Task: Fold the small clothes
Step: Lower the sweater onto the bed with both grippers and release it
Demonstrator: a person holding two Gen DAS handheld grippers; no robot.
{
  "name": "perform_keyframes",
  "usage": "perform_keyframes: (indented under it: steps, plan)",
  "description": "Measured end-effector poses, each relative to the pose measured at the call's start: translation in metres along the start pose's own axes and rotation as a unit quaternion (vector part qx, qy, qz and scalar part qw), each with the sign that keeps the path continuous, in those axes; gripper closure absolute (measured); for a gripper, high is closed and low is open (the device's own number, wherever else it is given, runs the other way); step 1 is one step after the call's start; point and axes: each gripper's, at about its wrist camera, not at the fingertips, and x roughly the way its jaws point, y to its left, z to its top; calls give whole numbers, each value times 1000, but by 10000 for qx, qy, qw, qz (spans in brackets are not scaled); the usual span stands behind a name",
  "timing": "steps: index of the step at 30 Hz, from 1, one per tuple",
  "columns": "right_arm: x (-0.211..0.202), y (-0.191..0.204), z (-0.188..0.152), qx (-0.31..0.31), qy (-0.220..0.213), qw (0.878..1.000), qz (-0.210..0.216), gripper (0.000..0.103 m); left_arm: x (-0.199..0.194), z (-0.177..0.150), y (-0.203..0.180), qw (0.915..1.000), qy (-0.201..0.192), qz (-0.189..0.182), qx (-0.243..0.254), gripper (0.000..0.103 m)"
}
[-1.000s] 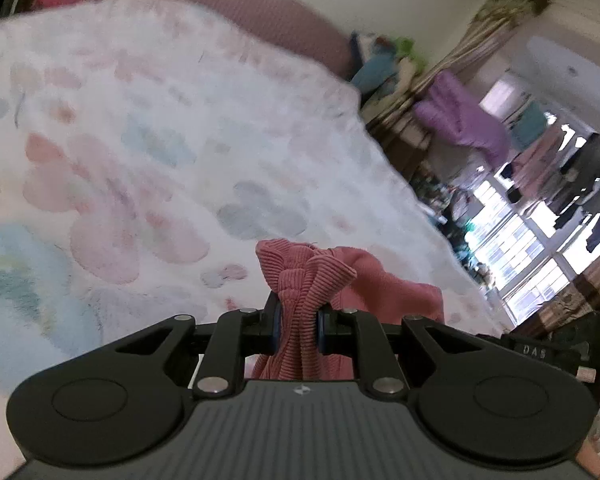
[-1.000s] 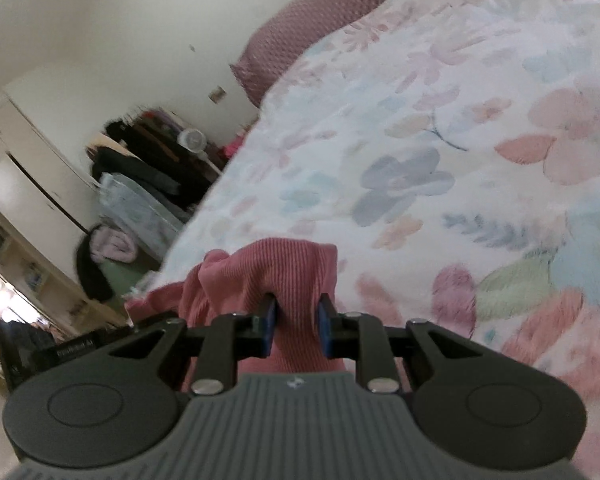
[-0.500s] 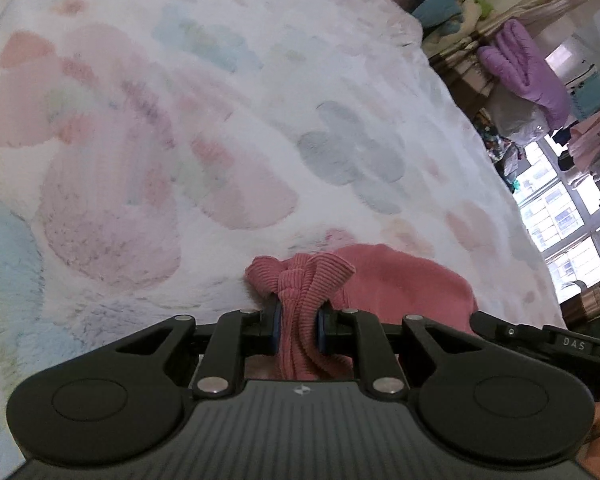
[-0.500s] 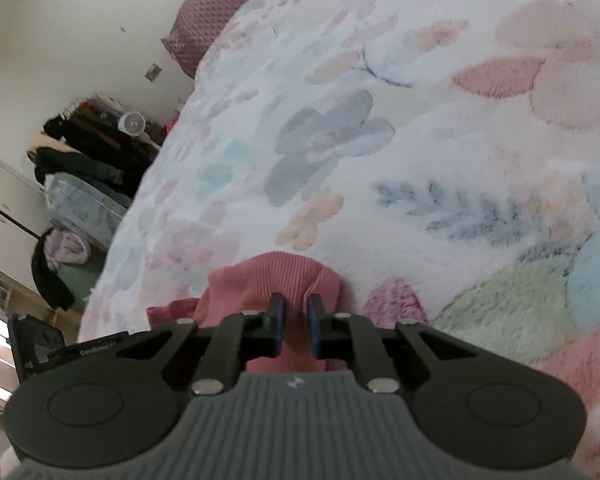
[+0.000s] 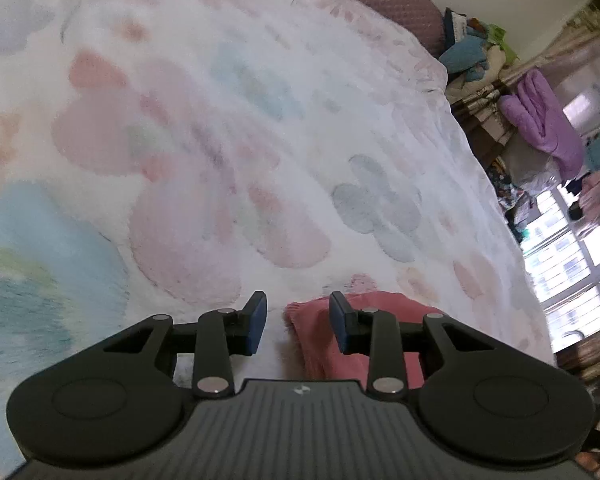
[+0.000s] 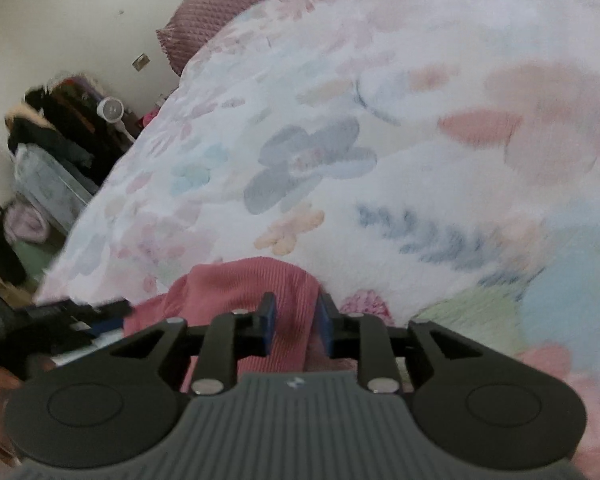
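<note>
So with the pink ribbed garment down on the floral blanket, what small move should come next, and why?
Probably draw both grippers back clear. The left gripper stands open; its jaws have just opened, cloth edge loose between. The right gripper has just been opening around the pink ribbed garment, lying on the floral blanket.

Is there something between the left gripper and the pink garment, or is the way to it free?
Nothing visible stands between them. The left gripper has just been opening, and the pink garment lies on the floral blanket right at its fingertips, its edge in the gap between the jaws, with neither pad pressing on it.
</note>
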Motion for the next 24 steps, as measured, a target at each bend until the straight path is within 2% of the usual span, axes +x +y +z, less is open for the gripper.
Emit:
perform_keyframes:
  steps: [4,10,13,18,19,20,24]
  plan:
    - [-29,30,-12,-766,-165,9968,-180,84,-27,-23,-36,9976,-68,-134,669,66]
    - [-42,69,-50,-1730,-11,9845,-270,88,-37,-69,-75,9877,41,203,1551,72]
    - [-29,70,-64,-1974,212,9791,-451,89,-22,-78,-74,9843,344,492,1661,82]
    - [1,47,-76,-1734,467,9813,-686,90,2,-85,-50,9767,549,1134,1735,82]
    - [3,45,-78,-1777,437,9806,-697,90,4,-84,-46,9757,566,1275,1689,94]
    - [6,44,-80,-1774,424,9805,-731,90,5,-83,-42,9732,637,1475,1645,99]
    - [-2,43,-77,-1552,381,9841,-771,88,-18,-80,-38,9794,502,1290,1473,99]
